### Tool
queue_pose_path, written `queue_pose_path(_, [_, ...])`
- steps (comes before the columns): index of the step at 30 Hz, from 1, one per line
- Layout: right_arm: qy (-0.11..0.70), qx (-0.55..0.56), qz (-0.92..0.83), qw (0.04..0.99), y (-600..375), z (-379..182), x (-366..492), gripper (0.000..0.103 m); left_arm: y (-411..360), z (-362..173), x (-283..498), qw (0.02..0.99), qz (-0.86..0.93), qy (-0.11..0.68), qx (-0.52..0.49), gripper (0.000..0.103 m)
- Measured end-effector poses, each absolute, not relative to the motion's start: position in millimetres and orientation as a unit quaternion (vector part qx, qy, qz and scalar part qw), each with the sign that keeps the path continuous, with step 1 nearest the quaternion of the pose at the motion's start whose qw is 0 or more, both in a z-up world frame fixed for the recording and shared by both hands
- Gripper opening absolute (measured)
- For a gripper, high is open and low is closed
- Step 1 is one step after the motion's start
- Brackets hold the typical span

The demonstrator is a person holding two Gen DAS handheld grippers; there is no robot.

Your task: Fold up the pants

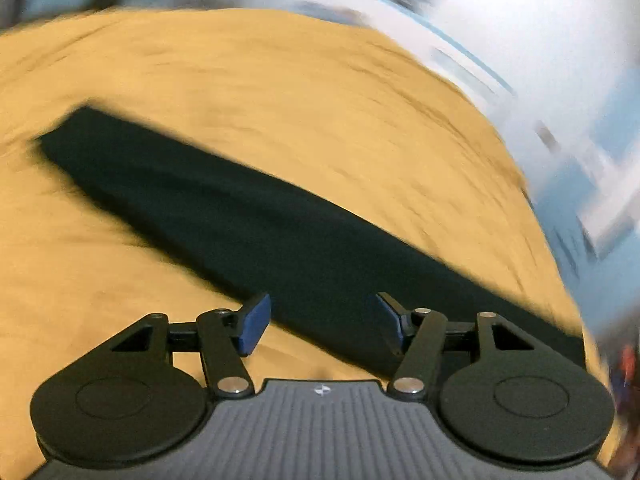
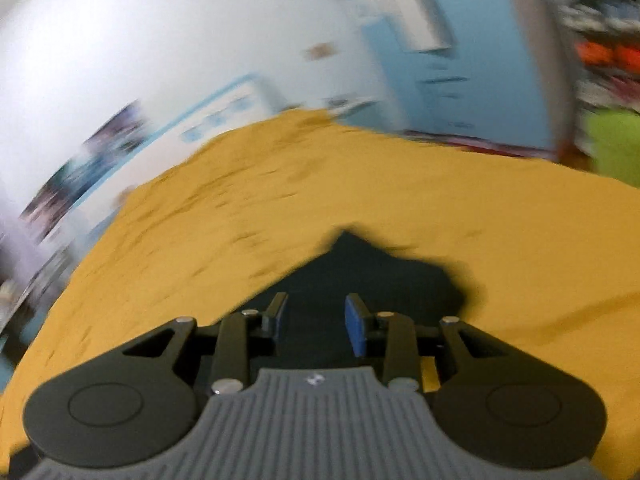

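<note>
The black pants (image 1: pixel 256 220) lie flat as a long narrow strip on a mustard-yellow bedspread (image 1: pixel 280 100), running from the upper left to the lower right of the left wrist view. My left gripper (image 1: pixel 322 326) is open and empty, hovering over the strip's near part. In the right wrist view one end of the pants (image 2: pixel 360 272) lies just ahead of my right gripper (image 2: pixel 316 320), which is open and empty above the cloth. Both views are motion-blurred.
The yellow bedspread (image 2: pixel 400 184) covers the whole bed. A white wall with posters (image 2: pixel 100 152) is on the left, a blue cabinet (image 2: pixel 460 60) behind the bed, and a green object (image 2: pixel 616 148) at the right edge.
</note>
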State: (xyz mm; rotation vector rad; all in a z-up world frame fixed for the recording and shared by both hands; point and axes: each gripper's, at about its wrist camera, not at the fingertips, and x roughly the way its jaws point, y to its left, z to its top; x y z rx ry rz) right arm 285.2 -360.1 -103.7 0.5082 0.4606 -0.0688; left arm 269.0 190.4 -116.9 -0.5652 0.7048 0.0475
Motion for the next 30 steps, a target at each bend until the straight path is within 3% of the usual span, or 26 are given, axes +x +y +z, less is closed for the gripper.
queue_pose_path(4, [0.249, 0.196, 0.091, 0.944, -260.0, -103.2, 306.6, 0.029, 282.1, -141.8, 259.6, 0.857, 0.104, 0.302, -0.405, 0.070])
queue_pose_path(9, [0.265, 0.105, 0.181, 0.941, -133.1, -113.3, 325.7, 0.029, 335.9, -176.3, 256.7, 0.810, 0.146, 0.281, -0.494, 0.069])
queue_pose_path(16, [0.279, 0.007, 0.219, 0.935, -22.3, -134.6, 336.8, 0.029, 343.3, -195.4, 281.5, 0.810, 0.144, 0.262, -0.504, 0.070])
queue_pose_path(24, [0.300, -0.041, 0.220, 0.927, 0.5, -184.3, 317.5, 0.028, 357.8, -216.5, 296.2, 0.795, 0.139, 0.200, -0.556, 0.068])
queue_pose_path(27, [0.303, -0.034, 0.221, 0.927, 3.5, -188.3, 320.6, 0.028, 361.0, -218.0, 300.7, 0.787, 0.138, 0.194, -0.569, 0.035])
queue_pose_path(28, [0.304, -0.027, 0.223, 0.926, 1.8, -189.6, 321.1, 0.028, 362.1, -217.9, 301.5, 0.785, 0.142, 0.197, -0.571, 0.013])
queue_pose_path(29, [0.306, -0.020, 0.224, 0.925, -3.5, -189.9, 319.0, 0.028, 362.2, -217.3, 301.5, 0.784, 0.144, 0.198, -0.571, 0.006])
queue_pose_path(30, [0.307, -0.014, 0.225, 0.924, -3.6, -191.4, 318.3, 0.028, 361.6, -216.4, 300.4, 0.784, 0.145, 0.199, -0.570, 0.006])
